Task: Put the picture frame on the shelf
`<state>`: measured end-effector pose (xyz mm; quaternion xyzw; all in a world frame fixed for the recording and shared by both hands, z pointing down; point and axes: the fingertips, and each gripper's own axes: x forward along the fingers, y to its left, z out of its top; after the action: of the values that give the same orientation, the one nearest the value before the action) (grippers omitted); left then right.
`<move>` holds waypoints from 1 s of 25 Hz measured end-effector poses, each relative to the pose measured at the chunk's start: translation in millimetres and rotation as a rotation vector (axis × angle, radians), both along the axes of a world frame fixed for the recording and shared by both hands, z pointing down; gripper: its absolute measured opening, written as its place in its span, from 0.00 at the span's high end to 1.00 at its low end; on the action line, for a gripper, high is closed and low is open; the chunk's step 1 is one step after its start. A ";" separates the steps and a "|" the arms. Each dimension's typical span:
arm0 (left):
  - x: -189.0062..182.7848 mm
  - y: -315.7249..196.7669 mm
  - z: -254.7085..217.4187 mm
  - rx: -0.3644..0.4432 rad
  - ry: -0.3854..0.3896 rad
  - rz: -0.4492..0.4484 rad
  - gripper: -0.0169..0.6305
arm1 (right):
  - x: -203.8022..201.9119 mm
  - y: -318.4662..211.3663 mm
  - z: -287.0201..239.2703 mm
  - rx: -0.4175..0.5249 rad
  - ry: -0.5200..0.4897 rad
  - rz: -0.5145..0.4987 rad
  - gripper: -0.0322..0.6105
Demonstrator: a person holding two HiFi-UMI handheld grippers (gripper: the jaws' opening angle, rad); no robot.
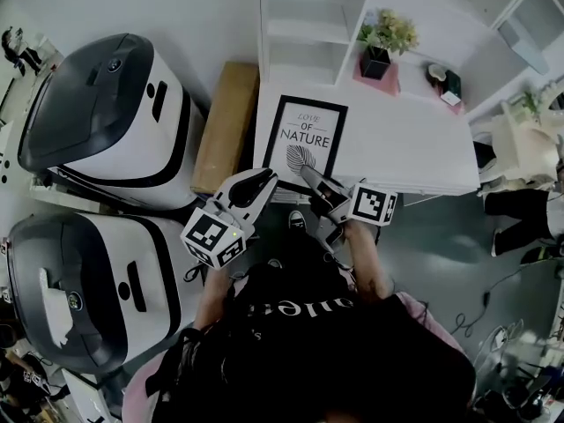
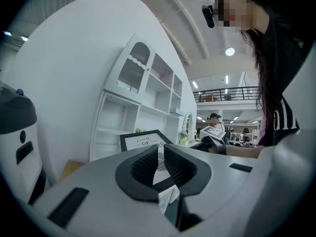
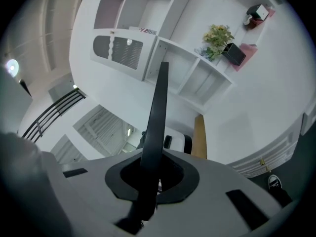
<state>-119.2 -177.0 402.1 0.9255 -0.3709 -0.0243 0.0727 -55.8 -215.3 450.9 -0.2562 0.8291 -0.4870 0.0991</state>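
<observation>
White and dark grey machines (image 1: 115,117) fill the left side of the head view, with a brown board (image 1: 226,123) lying between them and the white desk (image 1: 423,148). Behind the desk rises the white shelf (image 1: 308,25), and its open compartments look bare from here. The picture frame (image 1: 306,139), black-edged with a feather print, sits at the desk's front left, its lower edge toward the person. I cannot tell whether it lies flat or is tipped up. The left gripper (image 1: 261,180) is at the frame's lower left corner. Its own view shows the jaws a little apart, with the print visible through the gap and no pad clearly pressing on it, so I judge it released. The right gripper (image 1: 311,175) is clenched on the frame's lower right edge, and its view shows the black edge running up from between the jaws. Further right stand a potted plant (image 1: 385,38) on a pink mat (image 1: 377,76). The step in hand appears to be the pick-up, with the placing not yet done. The next move calls for lifting the frame clear of the desk, carrying it back to a compartment without swinging toward the plant, and standing it upright before letting go.
</observation>
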 end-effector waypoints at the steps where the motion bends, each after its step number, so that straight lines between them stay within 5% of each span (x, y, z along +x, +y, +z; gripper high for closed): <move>1: 0.8 -11.3 -0.8 0.002 0.001 -0.005 0.90 | 0.6 -10.8 -2.2 0.006 -0.004 -0.009 0.86; 18: 30.6 -147.1 -10.5 0.083 -0.071 -0.046 0.90 | 31.2 -178.4 -2.4 -0.065 -0.020 -0.048 0.86; 25: 30.7 -186.5 7.1 0.061 -0.166 -0.083 0.90 | 32.6 -249.2 -8.4 -0.069 -0.064 -0.086 0.86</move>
<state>-88.5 -363.5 409.2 0.9100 -0.4126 0.0380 0.0125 -23.1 -464.5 442.5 -0.2081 0.8183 -0.5272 0.0956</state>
